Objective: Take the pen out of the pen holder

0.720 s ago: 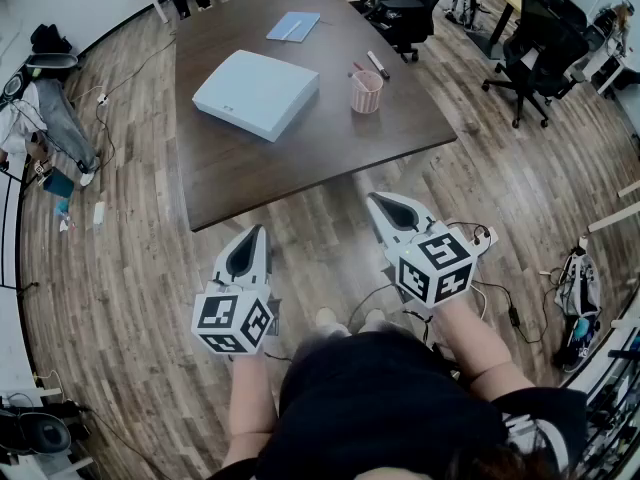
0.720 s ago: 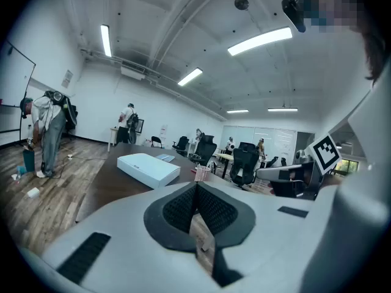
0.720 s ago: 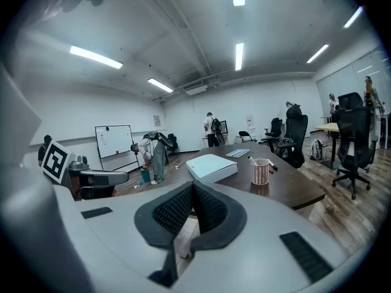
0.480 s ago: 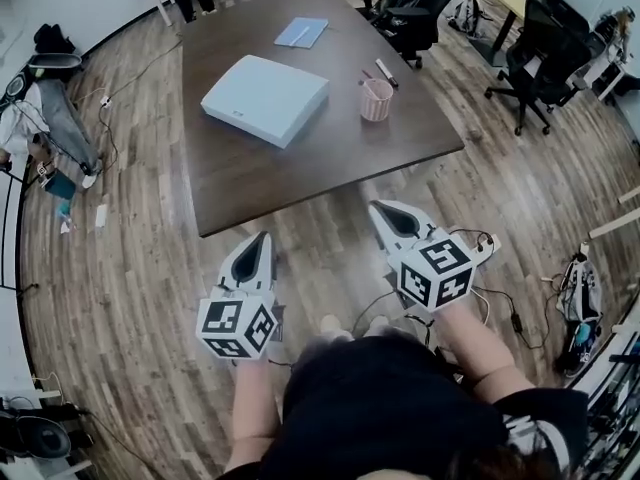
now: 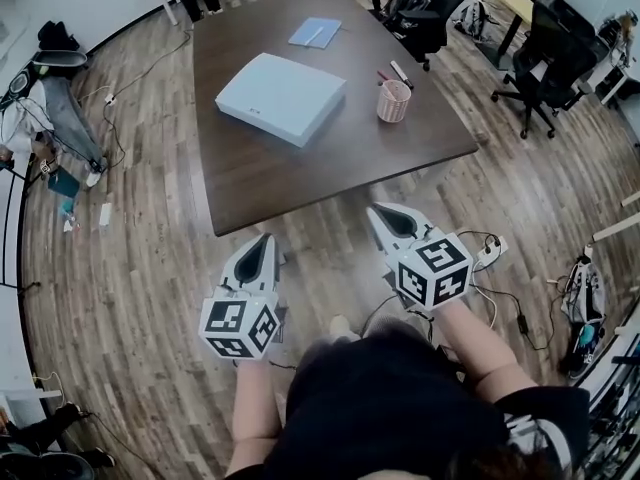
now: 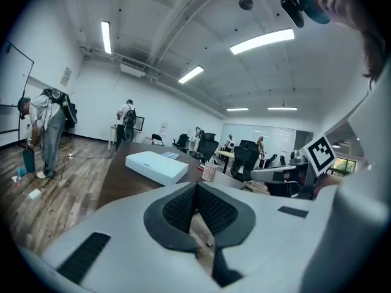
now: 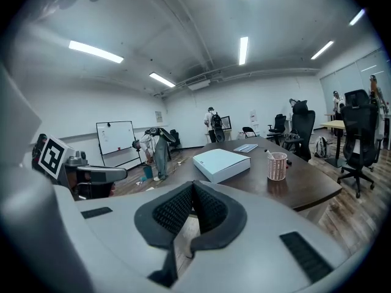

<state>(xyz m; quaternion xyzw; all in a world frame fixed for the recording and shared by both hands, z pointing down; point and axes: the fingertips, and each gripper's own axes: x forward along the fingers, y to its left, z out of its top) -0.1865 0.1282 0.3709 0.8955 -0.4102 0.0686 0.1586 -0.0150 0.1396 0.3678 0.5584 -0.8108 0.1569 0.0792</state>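
- Left gripper [image 5: 262,238] and right gripper [image 5: 379,211]: jaws closed, empty, over open floor [image 5: 322,256], short of the near edge of the table [image 5: 300,173].
- Pen [image 7: 267,154] stands in the pink pen holder [image 5: 394,103] by the table's right edge, white box [image 5: 281,97] well left.

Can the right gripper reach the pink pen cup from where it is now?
Probably not yet. The right gripper hangs over the floor, short of the table, and the pen holder stands well in from the edge. Nothing blocks the way; stepping closer should do.
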